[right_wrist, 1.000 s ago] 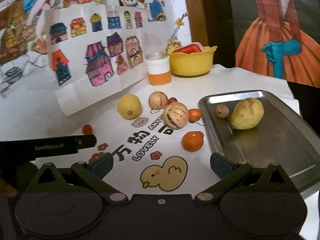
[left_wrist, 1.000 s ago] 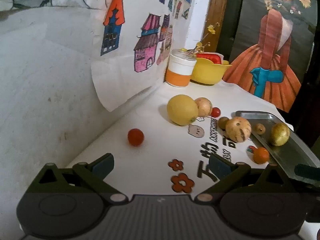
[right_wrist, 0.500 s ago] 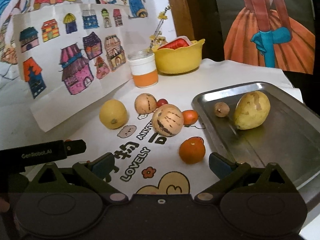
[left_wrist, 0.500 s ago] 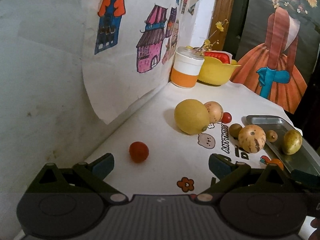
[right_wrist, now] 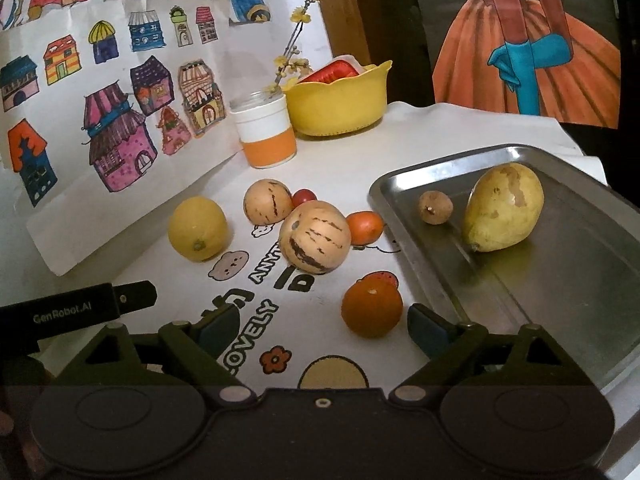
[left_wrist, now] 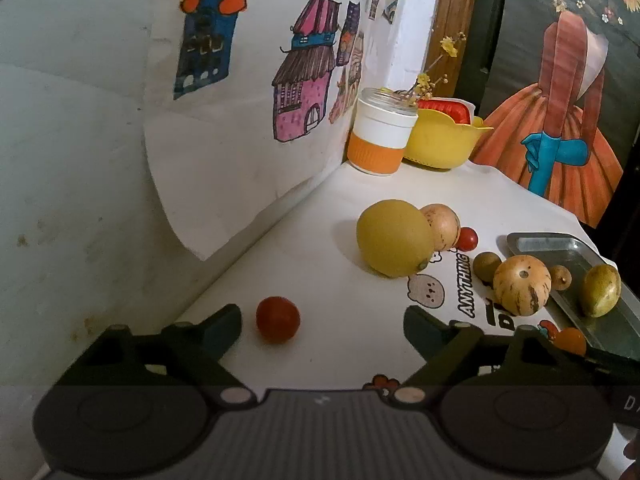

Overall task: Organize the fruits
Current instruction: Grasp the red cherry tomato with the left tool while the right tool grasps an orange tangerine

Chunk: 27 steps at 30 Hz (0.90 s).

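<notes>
My left gripper (left_wrist: 322,326) is open, and a small red tomato (left_wrist: 277,319) lies on the white cloth between its fingers, nearer the left one. My right gripper (right_wrist: 322,326) is open too, with an orange (right_wrist: 371,307) between its fingertips, close to the right one. A steel tray (right_wrist: 568,280) on the right holds a yellow-green mango (right_wrist: 503,207) and a small brown fruit (right_wrist: 435,208). On the cloth lie a lemon (right_wrist: 197,227), two striped melons (right_wrist: 315,236) (right_wrist: 268,201), a cherry tomato (right_wrist: 304,197) and a small orange fruit (right_wrist: 364,225).
At the back stand a white and orange jar (right_wrist: 265,132) and a yellow bowl (right_wrist: 340,100) with a red item inside. A paper sheet of house drawings (right_wrist: 112,132) leans against the wall on the left. The left gripper's body (right_wrist: 76,310) shows at the right wrist view's left edge.
Both grippers have moved forward and lower. The red tomato now sits between the left fingers, and the orange has come in between the right fingertips. Both stay open.
</notes>
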Available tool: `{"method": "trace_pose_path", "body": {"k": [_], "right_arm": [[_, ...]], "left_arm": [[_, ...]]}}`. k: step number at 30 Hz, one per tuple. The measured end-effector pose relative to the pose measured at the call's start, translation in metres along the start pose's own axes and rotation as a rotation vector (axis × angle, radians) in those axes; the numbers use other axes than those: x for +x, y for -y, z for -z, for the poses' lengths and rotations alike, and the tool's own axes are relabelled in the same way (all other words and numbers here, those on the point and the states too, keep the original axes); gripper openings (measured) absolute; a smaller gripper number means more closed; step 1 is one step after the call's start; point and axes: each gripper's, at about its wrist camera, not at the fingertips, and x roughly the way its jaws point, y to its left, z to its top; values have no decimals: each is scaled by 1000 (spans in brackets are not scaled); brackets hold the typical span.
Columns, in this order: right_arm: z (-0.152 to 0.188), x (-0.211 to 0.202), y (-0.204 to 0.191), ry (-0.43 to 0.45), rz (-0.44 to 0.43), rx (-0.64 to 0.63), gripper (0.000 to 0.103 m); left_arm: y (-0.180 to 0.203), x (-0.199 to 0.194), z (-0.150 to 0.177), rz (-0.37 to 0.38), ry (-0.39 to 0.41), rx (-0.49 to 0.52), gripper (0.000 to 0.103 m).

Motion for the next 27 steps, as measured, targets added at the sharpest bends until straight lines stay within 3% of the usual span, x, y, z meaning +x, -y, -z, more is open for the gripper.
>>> {"method": "trace_pose_path", "body": {"k": [16,27], "right_arm": [[-4,4,3,11,4,18,78],[-3,3,2,12,68,-15,55]], "left_arm": [[10,2,2,43,-14,2,46],[18,1,5,73,-26,15,31]]}}
